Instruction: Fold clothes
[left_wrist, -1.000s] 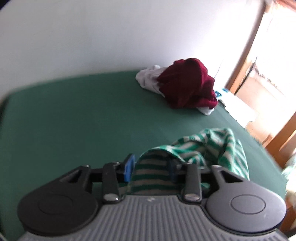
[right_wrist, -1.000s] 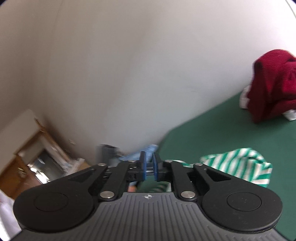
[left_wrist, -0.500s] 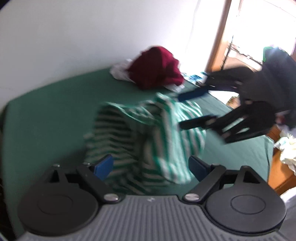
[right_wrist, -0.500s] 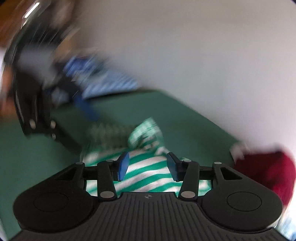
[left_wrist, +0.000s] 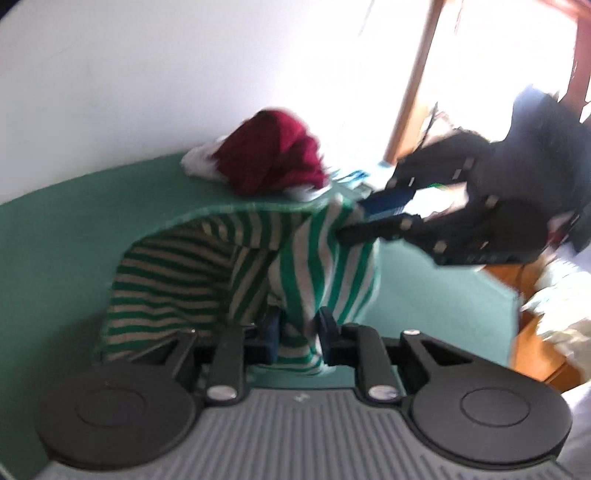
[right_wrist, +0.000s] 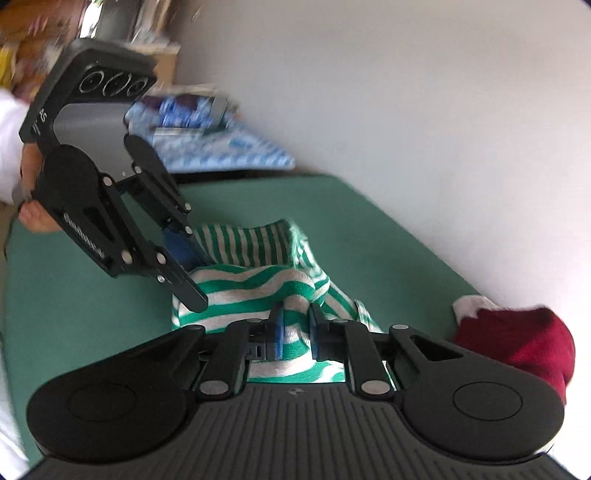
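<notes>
Green-and-white striped garment (left_wrist: 255, 273) hangs bunched, clamped by left tool (left_wrist: 297, 334) and right tool (right_wrist: 295, 330).

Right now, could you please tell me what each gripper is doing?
Left gripper: shut on the striped garment.
Right gripper: shut on the striped garment too.

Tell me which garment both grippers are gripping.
The green-striped garment, pinched by left gripper and right gripper; the dark red one lies untouched near the wall.
</notes>
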